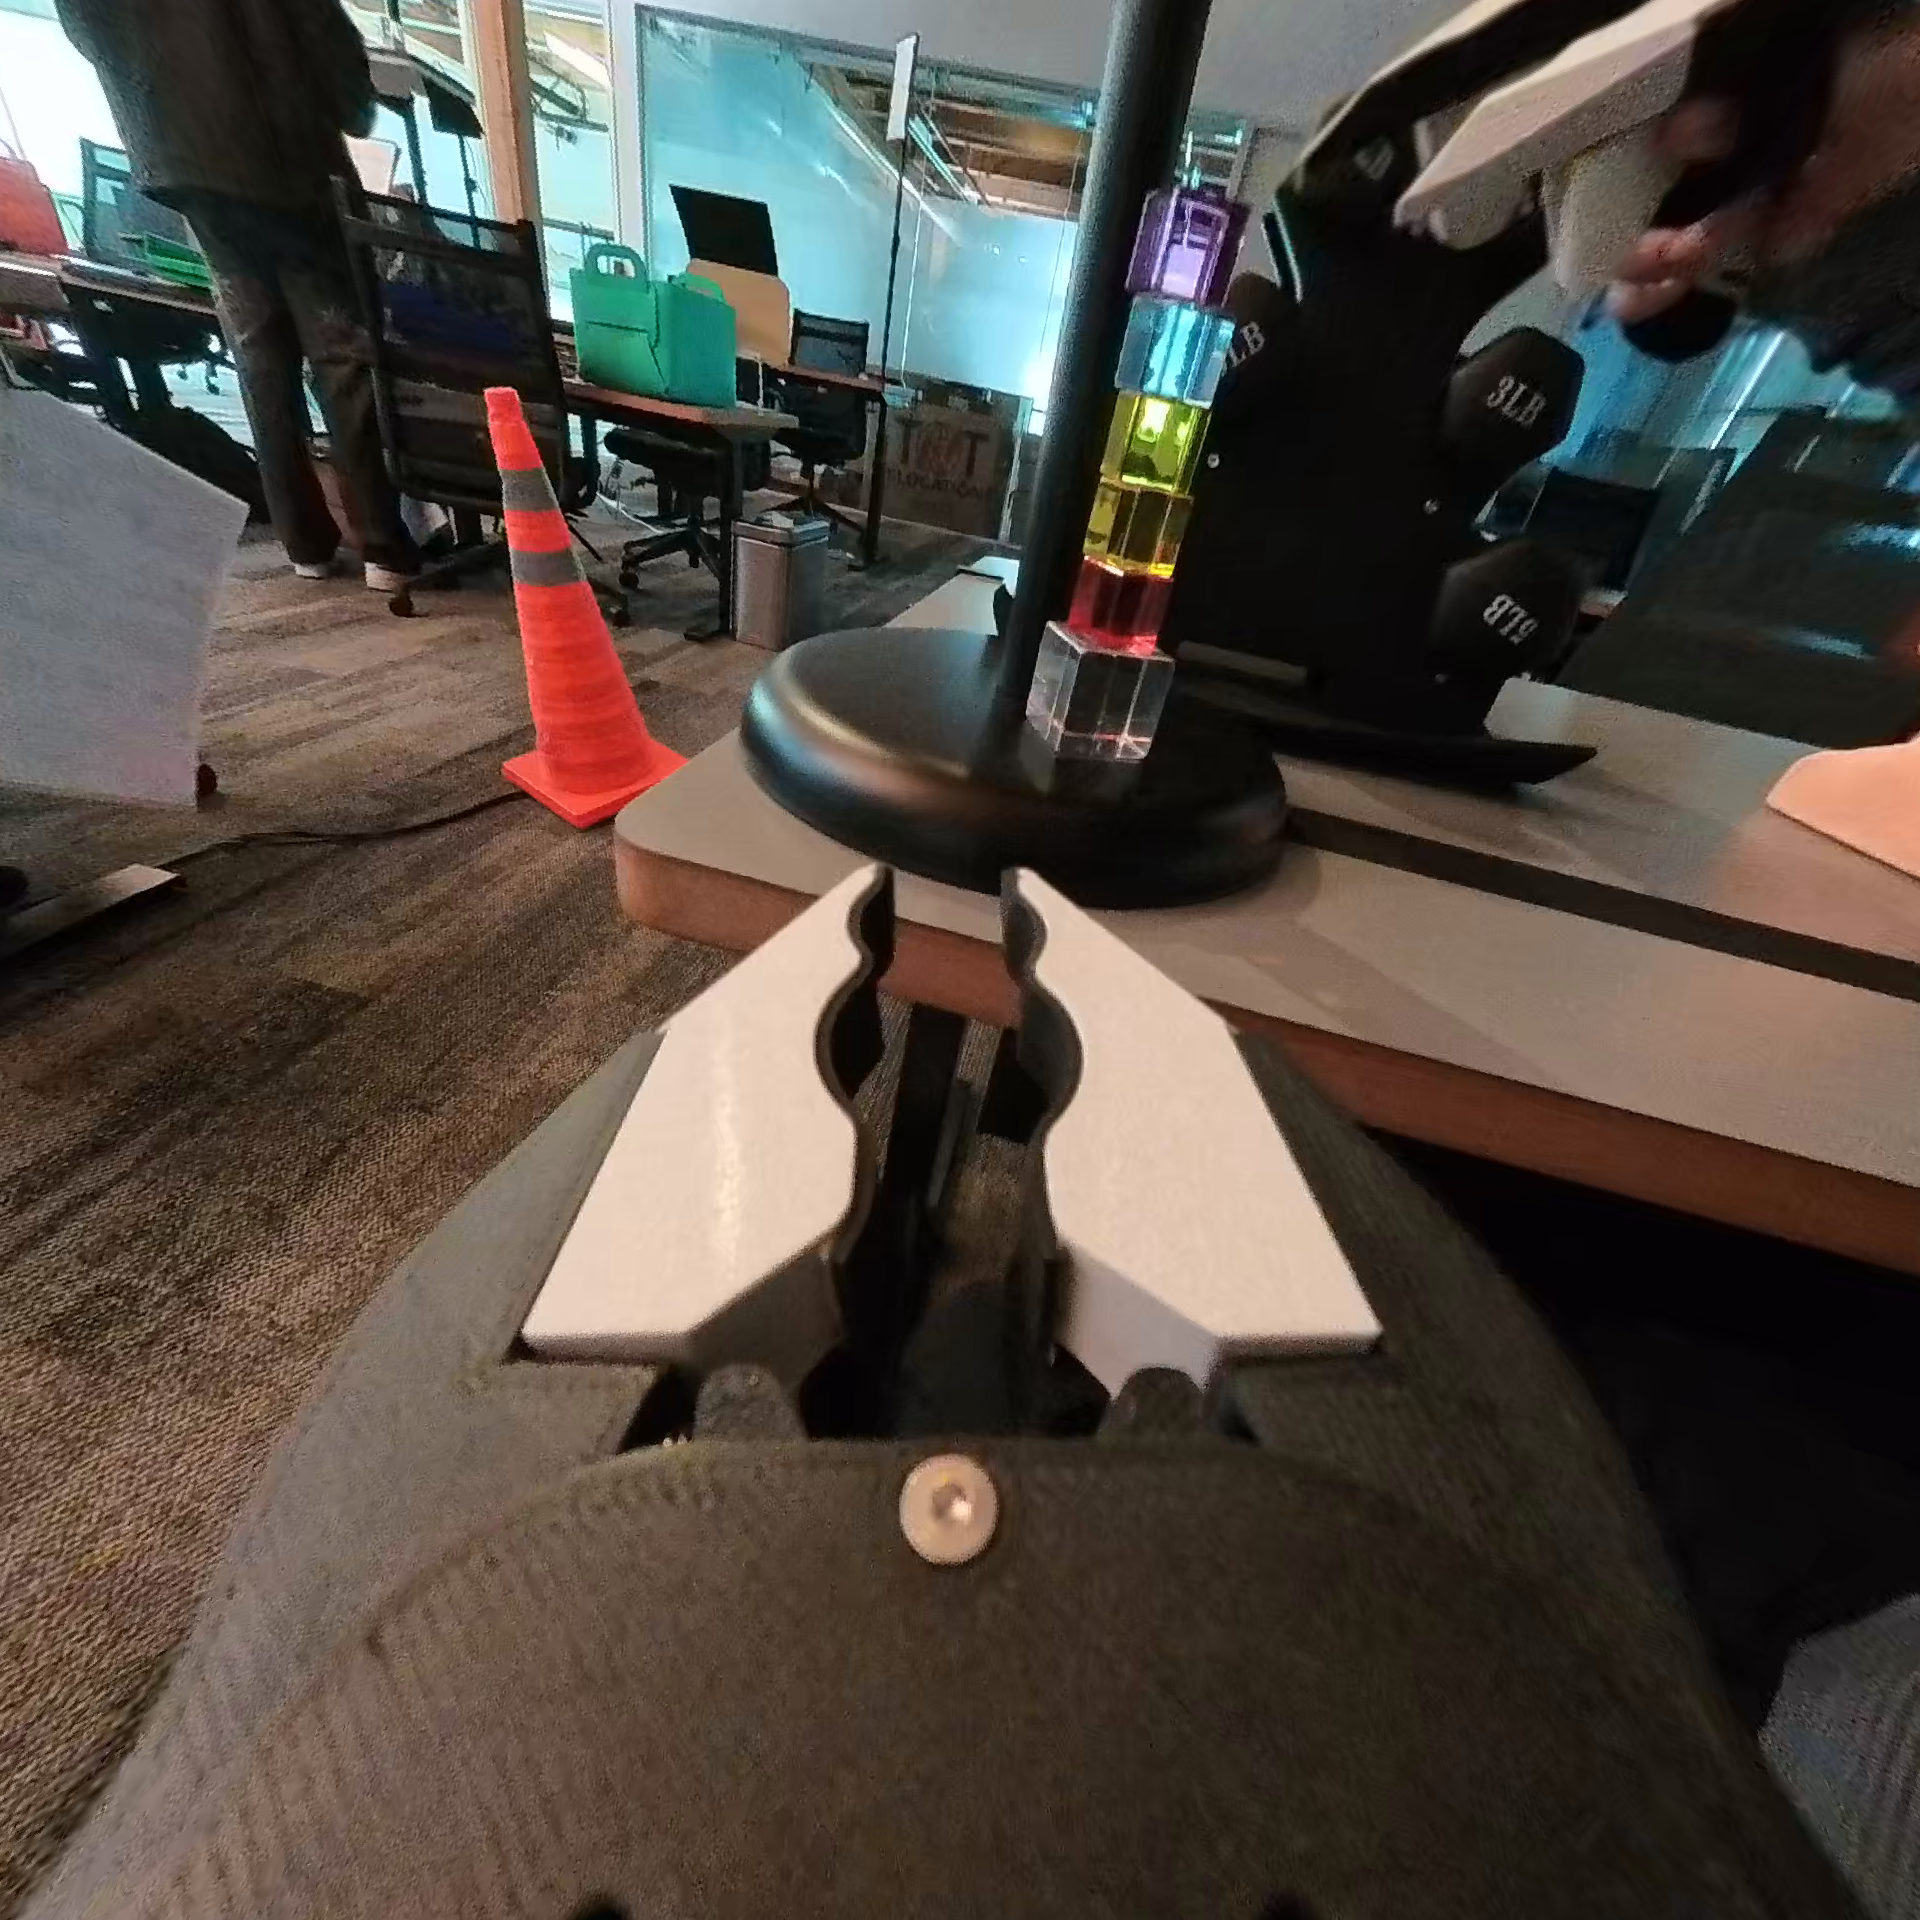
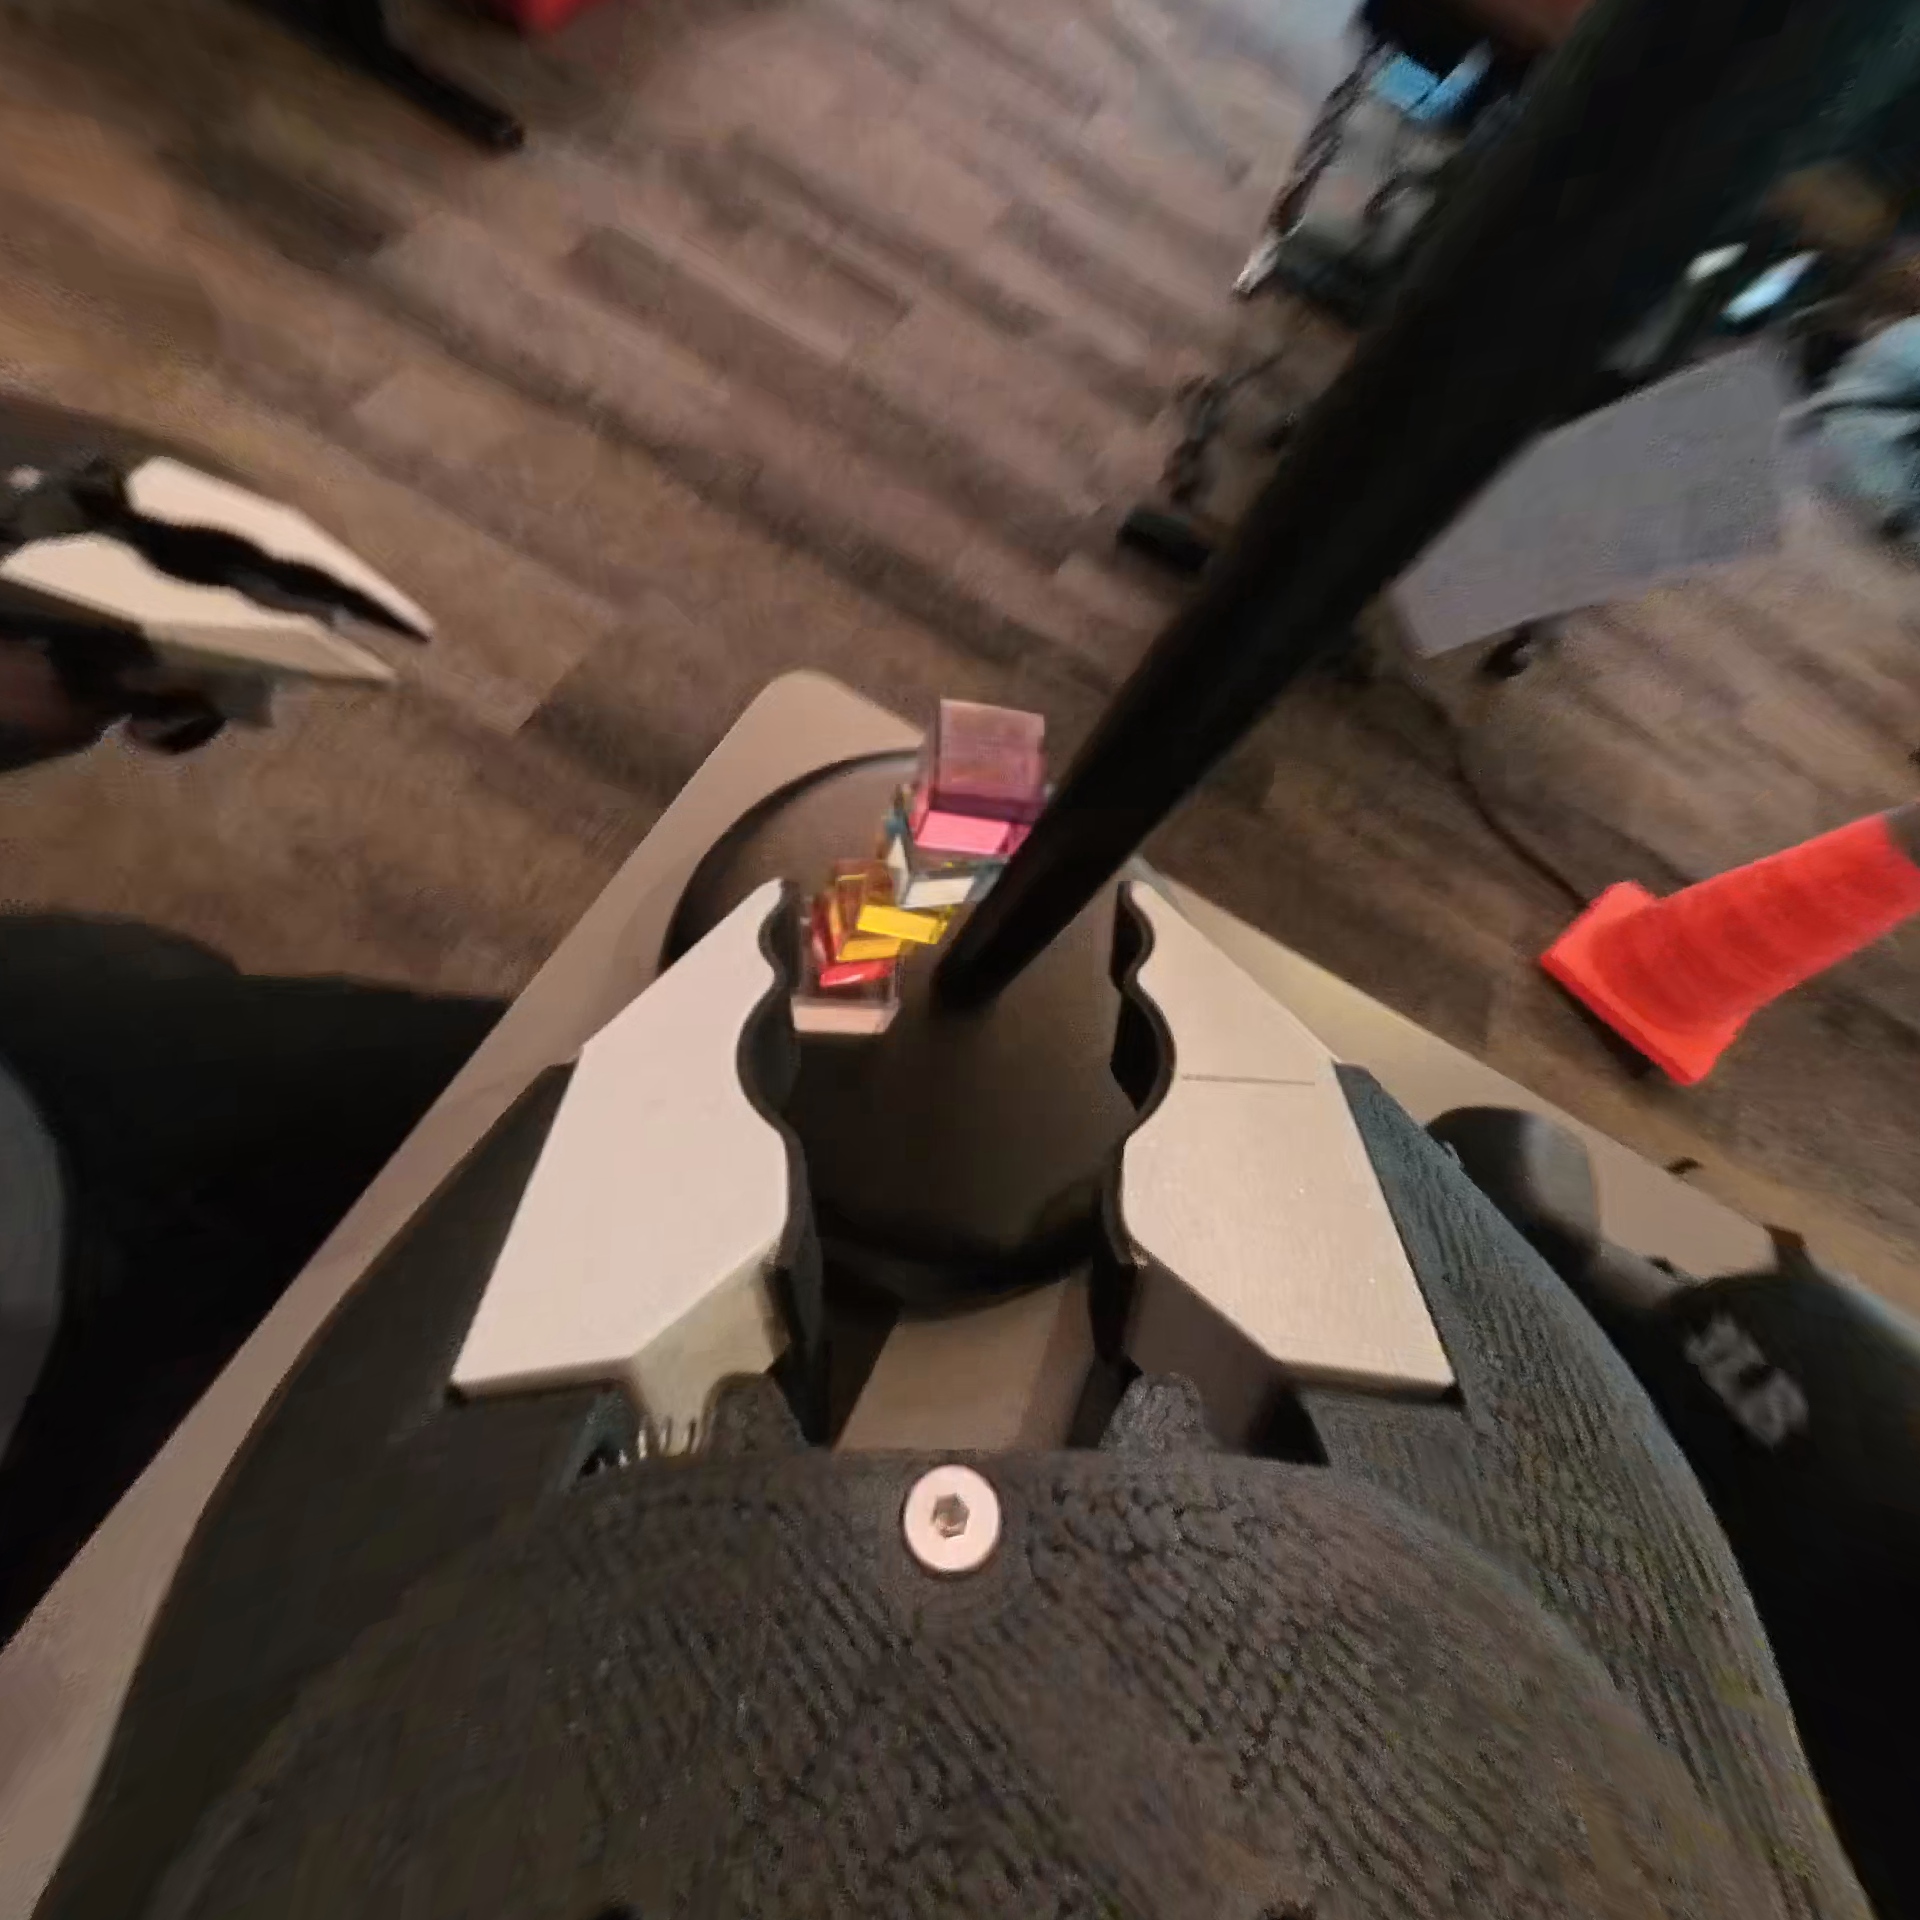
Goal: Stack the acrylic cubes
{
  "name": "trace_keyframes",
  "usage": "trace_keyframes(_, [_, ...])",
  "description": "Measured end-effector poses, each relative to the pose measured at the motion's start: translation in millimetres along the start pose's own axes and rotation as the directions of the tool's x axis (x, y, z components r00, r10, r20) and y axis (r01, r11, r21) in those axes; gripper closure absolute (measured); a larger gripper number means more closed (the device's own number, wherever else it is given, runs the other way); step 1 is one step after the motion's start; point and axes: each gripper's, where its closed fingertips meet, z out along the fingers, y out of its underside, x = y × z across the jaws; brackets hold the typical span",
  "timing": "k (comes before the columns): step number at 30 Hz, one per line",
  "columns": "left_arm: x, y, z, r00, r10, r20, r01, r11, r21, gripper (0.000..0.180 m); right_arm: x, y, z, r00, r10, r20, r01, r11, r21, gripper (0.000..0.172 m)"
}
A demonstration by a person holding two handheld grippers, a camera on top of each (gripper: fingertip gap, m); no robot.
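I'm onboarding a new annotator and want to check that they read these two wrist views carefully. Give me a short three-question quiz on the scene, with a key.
1. Counting from the bottom, what is the order of the blocks in the tower?
2. True or false: the right gripper is clamped on the purple block.
3. What does the tower stand on? A) the carpet B) the round black stand base C) the orange cone

Key
1. Clear, red, yellow, green, blue, purple.
2. False: its jaws are wide open above the tower, with nothing between the pads.
3. B; the base sits on the grey table, next to the black pole.
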Motion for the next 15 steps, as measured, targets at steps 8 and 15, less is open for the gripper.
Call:
trace_keyframes(8, [-11.1,17.8,5.9,0.994,0.084,0.069,-0.080,0.995,-0.053,0.161,-19.9,71.5,-27.4,0.840,0.194,-0.507,0.093,0.869,0.486,0.172])
trace_keyframes(15, [20.1,-8.6,64.0,0.974,0.187,0.125,-0.188,0.982,0.001,0.151,-50.5,88.4,-46.1,0.875,0.251,-0.414,0.098,0.746,0.659,0.172])
